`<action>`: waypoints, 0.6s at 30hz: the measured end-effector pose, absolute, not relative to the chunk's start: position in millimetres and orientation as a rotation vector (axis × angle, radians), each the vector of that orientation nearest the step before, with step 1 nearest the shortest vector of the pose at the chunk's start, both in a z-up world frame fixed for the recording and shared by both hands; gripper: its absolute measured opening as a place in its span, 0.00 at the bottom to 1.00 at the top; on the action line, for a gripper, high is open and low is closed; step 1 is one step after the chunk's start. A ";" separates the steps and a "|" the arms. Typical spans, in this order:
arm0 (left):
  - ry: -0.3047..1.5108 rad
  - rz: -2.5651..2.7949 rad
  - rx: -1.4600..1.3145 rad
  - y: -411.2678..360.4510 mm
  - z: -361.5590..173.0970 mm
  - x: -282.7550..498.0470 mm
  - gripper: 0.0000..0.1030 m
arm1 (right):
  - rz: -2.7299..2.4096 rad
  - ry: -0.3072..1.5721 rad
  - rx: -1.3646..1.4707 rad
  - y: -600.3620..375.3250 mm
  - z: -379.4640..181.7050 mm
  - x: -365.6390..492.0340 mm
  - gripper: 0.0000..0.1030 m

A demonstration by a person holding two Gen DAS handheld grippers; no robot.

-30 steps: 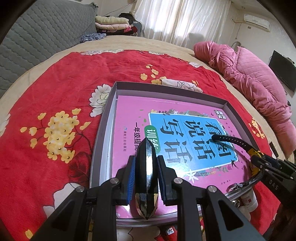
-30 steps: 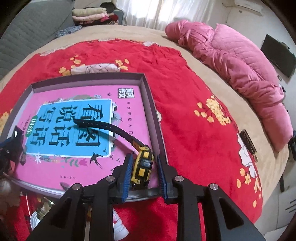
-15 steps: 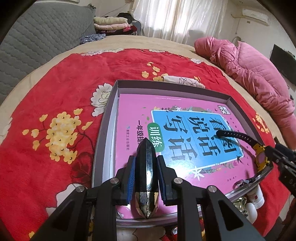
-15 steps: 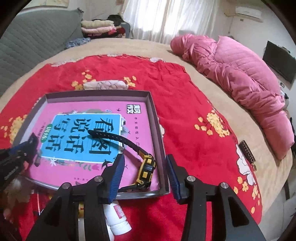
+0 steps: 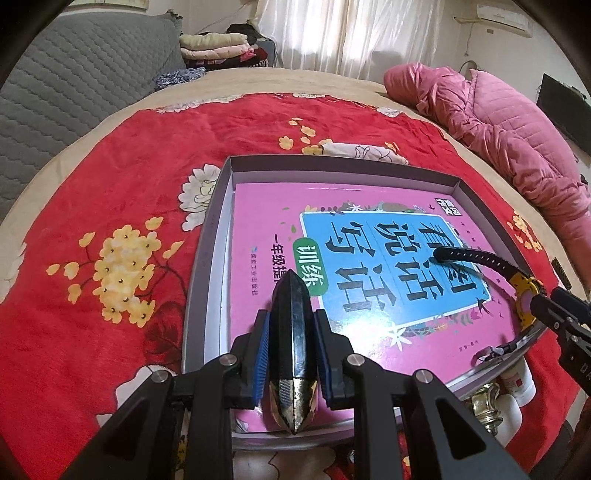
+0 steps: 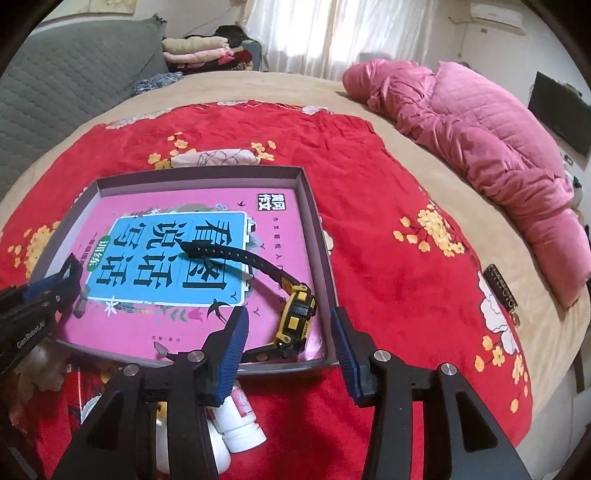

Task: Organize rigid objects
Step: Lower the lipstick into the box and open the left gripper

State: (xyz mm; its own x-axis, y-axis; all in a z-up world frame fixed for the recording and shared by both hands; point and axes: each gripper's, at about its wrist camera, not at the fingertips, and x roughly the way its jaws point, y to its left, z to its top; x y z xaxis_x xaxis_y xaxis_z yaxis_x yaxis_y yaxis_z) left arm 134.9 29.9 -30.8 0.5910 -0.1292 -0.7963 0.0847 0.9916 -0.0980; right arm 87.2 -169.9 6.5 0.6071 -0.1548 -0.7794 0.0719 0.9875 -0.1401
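While box holds: pink book (image 5: 369, 258); yellow-black watch (image 6: 295, 317) on it
Left gripper (image 5: 292, 343): clamped on dark pointed object (image 5: 293, 354)
Right gripper (image 6: 288, 343): fingers apart, empty, above watch

Glossy paper book (image 5: 369, 266) on plush cloth blanket (image 5: 122, 155).

Pink book (image 5: 369, 236) with blue panel, yellow-black watch (image 6: 295, 317), red floral blanket (image 5: 122, 177), grey tray (image 6: 314, 221)

A bedroom, lit by daylight through white sheer curtains (image 5: 332, 33).
A red floral blanket (image 5: 122, 177) covered the tan bed (image 6: 369, 92); a grey quilted headboard (image 5: 74, 81), folded clothes (image 5: 214, 46), a pink quilted duvet (image 6: 480, 140) and a wall air conditioner (image 5: 504, 20) stood beyond.
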 end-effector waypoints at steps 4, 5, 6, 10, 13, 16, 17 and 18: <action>0.932 -0.125 -0.048 29.3 -30.9 134.7 0.23 | -0.128 0.911 -0.096 -169.9 5.9 85.8 0.47; 0.932 -0.124 -0.046 29.2 -31.1 134.8 0.23 | -0.127 0.914 -0.095 -170.0 5.6 85.9 0.47; 0.932 -0.124 -0.044 28.9 -31.0 134.7 0.23 | -0.128 0.915 -0.096 -170.1 5.5 85.6 0.47; 0.933 -0.123 -0.039 27.7 -31.0 134.5 0.23 | -0.132 0.915 -0.095 -171.2 4.5 83.7 0.48; 0.930 -0.120 -0.020 25.7 -30.8 134.1 0.23 | -0.135 0.913 -0.092 -171.8 5.3 83.0 0.54; 0.930 -0.119 -0.016 25.2 -30.8 133.5 0.23 | -0.136 0.913 -0.088 -172.1 5.7 82.6 0.55; 0.930 -0.119 -0.016 25.1 -30.8 133.5 0.23 | -0.135 0.913 -0.086 -172.3 6.0 82.4 0.55; 0.929 -0.118 -0.015 25.0 -30.8 133.5 0.23 | -0.134 0.914 -0.076 -173.1 6.5 82.9 0.55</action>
State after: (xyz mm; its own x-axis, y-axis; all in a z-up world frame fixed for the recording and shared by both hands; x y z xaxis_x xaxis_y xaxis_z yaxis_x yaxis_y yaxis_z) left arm 133.5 25.0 -30.8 0.5925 -0.1080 -0.7983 0.0951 0.9934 -0.0638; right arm 82.9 -173.1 6.5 0.6027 -0.1476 -0.7842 0.0833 0.9890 -0.1221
